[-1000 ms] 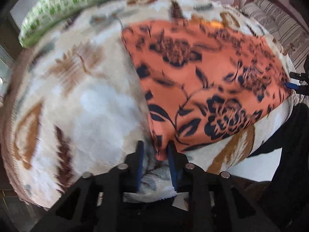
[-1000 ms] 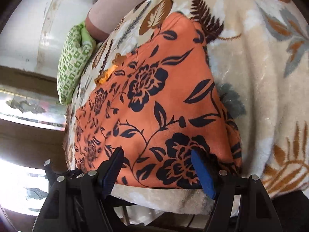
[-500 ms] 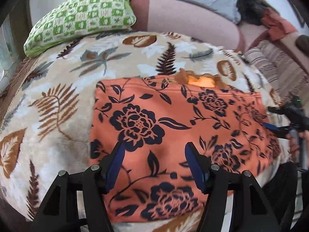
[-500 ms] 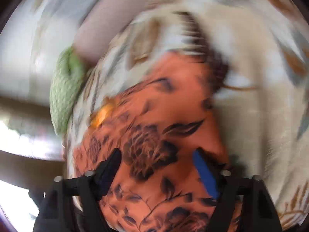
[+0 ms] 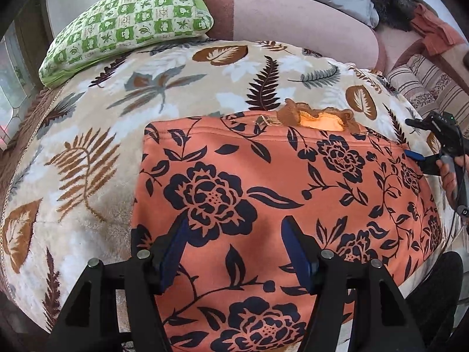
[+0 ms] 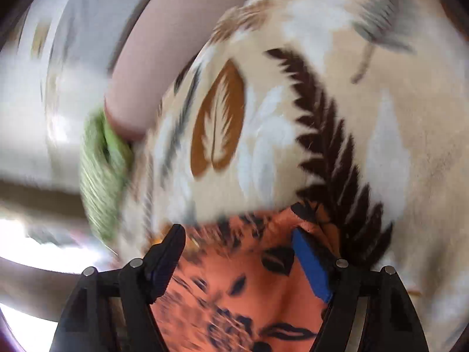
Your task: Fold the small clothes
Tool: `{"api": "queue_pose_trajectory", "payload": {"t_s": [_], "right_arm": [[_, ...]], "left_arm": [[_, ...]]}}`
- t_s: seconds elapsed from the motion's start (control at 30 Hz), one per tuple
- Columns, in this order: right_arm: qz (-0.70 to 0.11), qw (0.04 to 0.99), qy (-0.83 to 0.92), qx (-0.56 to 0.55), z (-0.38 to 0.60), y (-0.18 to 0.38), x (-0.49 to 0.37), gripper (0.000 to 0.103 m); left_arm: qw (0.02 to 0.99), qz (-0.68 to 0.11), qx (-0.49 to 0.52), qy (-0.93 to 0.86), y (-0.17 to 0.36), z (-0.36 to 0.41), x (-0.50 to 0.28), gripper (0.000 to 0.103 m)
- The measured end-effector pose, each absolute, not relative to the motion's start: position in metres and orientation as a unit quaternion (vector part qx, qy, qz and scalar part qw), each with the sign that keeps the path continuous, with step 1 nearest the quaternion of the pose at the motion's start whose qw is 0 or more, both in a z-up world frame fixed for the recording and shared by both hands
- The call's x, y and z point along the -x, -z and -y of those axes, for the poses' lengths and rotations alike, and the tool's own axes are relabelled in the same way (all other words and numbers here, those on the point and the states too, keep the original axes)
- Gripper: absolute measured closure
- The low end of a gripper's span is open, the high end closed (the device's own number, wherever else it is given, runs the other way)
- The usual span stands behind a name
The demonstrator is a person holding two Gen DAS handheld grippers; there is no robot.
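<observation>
A green-and-white checked pillow (image 5: 126, 26) lies at the far left edge of the bed's beige leaf-patterned plush blanket (image 5: 88, 152). The orange garment with dark navy flower print (image 5: 263, 190) is spread flat on that blanket. The left hand-held gripper (image 5: 234, 252) hovers over its near part, jaws opening, pads clear of the cloth. The right hand-held gripper (image 6: 237, 261) is at the garment's far right corner, jaws opening, cloth between them, unpinched

Orange, dark-flowered garment (image 5: 263, 193); leaf-print blanket (image 5: 88, 152)
</observation>
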State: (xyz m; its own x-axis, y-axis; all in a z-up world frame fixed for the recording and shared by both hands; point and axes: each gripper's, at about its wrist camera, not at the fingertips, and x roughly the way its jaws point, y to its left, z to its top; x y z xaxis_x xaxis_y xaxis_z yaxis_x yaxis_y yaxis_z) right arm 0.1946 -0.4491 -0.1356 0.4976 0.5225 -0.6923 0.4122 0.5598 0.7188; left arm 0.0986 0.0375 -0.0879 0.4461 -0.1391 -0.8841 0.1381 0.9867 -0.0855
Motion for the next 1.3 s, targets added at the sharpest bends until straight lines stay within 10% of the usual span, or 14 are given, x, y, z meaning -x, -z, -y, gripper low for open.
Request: {"api": "queue_pose_trajectory", "payload": {"t_s": [0.47, 0.9, 1.07, 1.17, 1.27, 1.3], "right_arm": [[-0.451, 0.762, -0.052, -0.462, 0.429, 0.056, -0.026, 0.019], [-0.431, 0.703, -0.007, -0.566, 0.433, 0.138, 0.044, 0.009], [-0.425, 0.699, 0.026, -0.575, 0.438, 0.145, 0.042, 0.030], [-0.434, 0.711, 0.024, -0.553, 0.436, 0.140, 0.039, 0.062], [-0.448, 0.712, 0.019, -0.541, 0.434, 0.141, 0.036, 0.060], [-0.448, 0.710, 0.022, -0.543, 0.431, 0.142, 0.034, 0.044]], "left_arm": [[0.867, -0.495, 0.016, 0.061, 0.072, -0.031, -0.076, 0.029], [0.864, -0.492, 0.042, 0.099, 0.076, 0.020, -0.048, 0.026], [0.864, -0.494, 0.034, 0.096, 0.077, 0.031, -0.048, 0.026], [0.861, -0.500, 0.023, 0.094, 0.081, 0.040, -0.051, 0.026], [0.857, -0.506, 0.017, 0.093, 0.085, 0.046, -0.054, 0.026], [0.856, -0.507, 0.016, 0.095, 0.086, 0.048, -0.054, 0.026]]}}
